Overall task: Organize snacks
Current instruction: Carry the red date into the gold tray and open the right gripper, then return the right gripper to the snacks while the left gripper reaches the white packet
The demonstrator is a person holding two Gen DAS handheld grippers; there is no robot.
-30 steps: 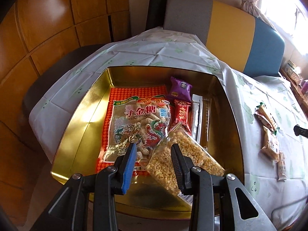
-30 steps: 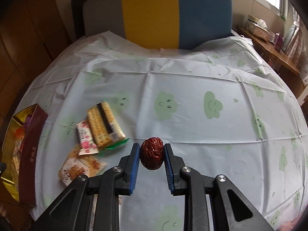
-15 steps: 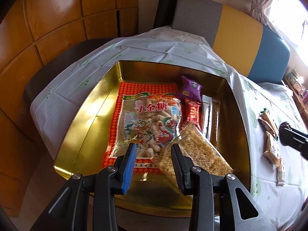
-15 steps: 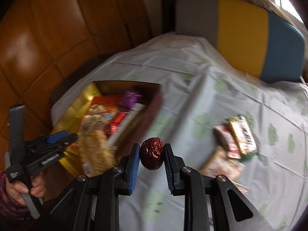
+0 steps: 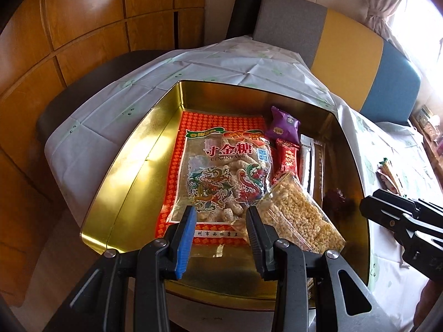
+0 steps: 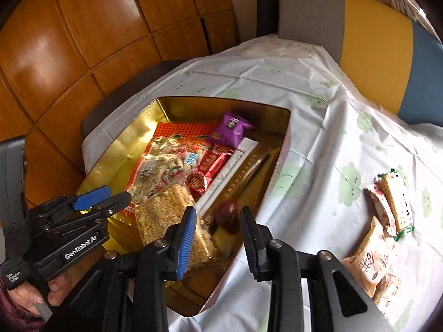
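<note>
A gold tin (image 5: 133, 166) on the tablecloth holds a big candy bag (image 5: 224, 171), a puffed-rice pack (image 5: 299, 215), a purple packet (image 5: 283, 124), a red packet (image 5: 288, 157) and long sachets. My left gripper (image 5: 220, 213) hovers open over the tin's near edge with nothing between its fingers. At the tin's right wall, my right gripper (image 6: 218, 213) has its jaws opening. The dark red date (image 6: 228, 215) is blurred, free of the pads, and down inside the tin (image 6: 133, 144). The left wrist view shows the date (image 5: 336, 199) by the right gripper (image 5: 371, 202).
Several loose wrapped snacks (image 6: 387, 202) lie on the white cloud-print tablecloth (image 6: 318, 152) to the right of the tin. A grey, yellow and blue chair back (image 5: 351, 52) stands behind the table. Wooden panels (image 5: 83, 27) fill the left. A hand (image 6: 27, 296) holds the left gripper (image 6: 110, 193).
My right gripper swung left from the open tablecloth to the tin's right wall with the date, then its jaws parted and let the date go. The left gripper barely shifted.
</note>
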